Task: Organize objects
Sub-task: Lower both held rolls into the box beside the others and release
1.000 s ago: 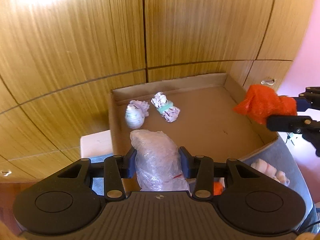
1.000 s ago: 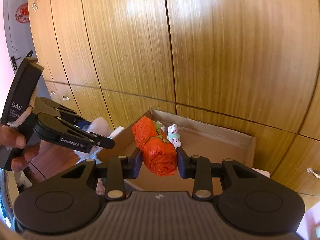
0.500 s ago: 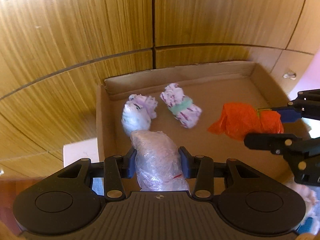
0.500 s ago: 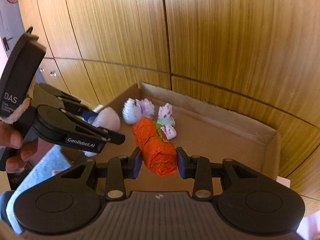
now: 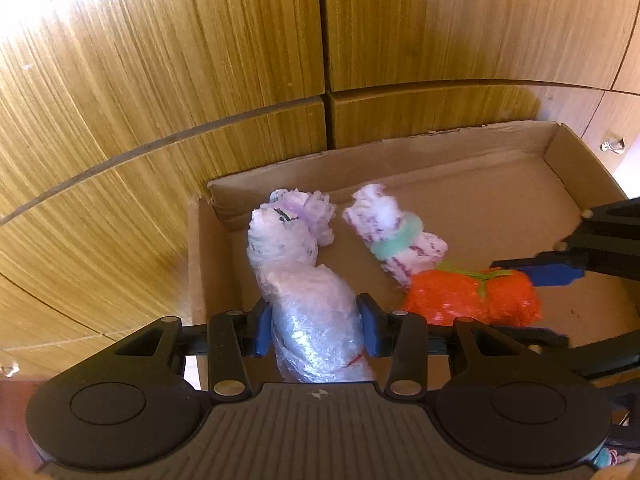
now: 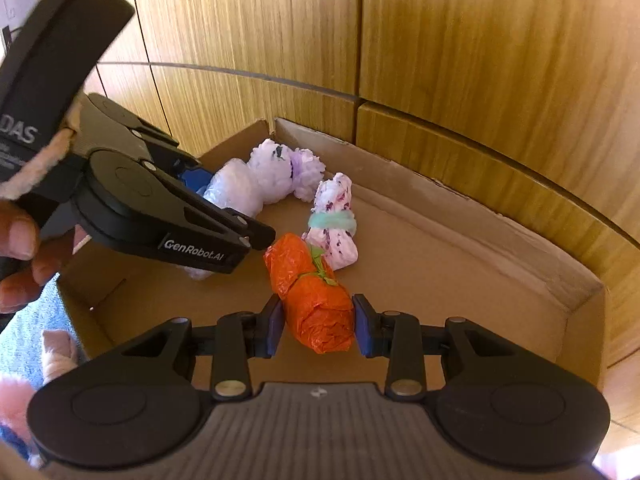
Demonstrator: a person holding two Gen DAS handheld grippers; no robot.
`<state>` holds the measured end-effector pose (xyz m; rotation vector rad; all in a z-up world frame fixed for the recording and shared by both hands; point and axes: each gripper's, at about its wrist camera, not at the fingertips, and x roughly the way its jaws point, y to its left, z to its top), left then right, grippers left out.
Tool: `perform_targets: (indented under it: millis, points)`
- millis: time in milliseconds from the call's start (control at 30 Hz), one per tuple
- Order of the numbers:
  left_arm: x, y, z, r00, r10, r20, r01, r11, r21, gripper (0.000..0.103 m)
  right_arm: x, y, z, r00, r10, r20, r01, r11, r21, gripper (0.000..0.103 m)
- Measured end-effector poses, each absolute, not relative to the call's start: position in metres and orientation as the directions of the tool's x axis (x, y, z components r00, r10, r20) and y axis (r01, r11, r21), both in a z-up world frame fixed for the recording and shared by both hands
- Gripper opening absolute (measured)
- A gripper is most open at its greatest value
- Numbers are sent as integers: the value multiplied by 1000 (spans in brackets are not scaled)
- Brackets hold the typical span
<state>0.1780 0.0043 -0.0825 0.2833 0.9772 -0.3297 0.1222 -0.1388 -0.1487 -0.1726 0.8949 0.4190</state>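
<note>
A shallow cardboard box [image 5: 472, 148] [image 6: 460, 196] stands against wooden cupboard doors. My left gripper [image 5: 313, 326] is shut on a clear plastic bundle [image 5: 316, 320] [image 6: 236, 188], held low in the box's left corner. Just beyond it lies a white-and-lilac bundle [image 5: 286, 230] [image 6: 280, 172]. My right gripper [image 6: 315, 328] is shut on an orange bundle with a green tie [image 6: 312, 296] [image 5: 472, 296], low over the box floor. A white bundle with purple specks and a teal band [image 5: 396, 236] [image 6: 334, 224] lies beside it. Whether the held bundles rest on the floor, I cannot tell.
Wooden cupboard doors [image 5: 200, 60] rise right behind the box. A metal door knob [image 5: 612, 145] shows at the far right. A hand [image 6: 16, 248] holds the left gripper. Pink and white soft things [image 6: 56, 356] lie on a blue cloth [image 6: 24, 332] left of the box.
Both grippers came down into the box with their bundles. The orange bundle moved from above the box's right rim to beside the teal-banded bundle. The clear bundle now sits by the lilac one.
</note>
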Motion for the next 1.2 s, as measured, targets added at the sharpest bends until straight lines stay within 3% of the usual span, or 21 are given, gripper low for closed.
perform_targets:
  millis: [433, 767, 1200]
  points:
    - [176, 9, -80, 527, -134, -839, 377, 922, 90, 56, 127, -130, -153, 548, 269, -792, -431, 903, 9, 33]
    - [167, 13, -65, 554, -134, -822, 357, 930, 89, 75, 121, -133, -152, 548, 269, -792, -423, 906, 15, 33]
    - [155, 12, -39, 591, -125, -797, 339, 935, 105, 84, 123, -126, -141, 544, 291, -787, -442, 897, 27, 34]
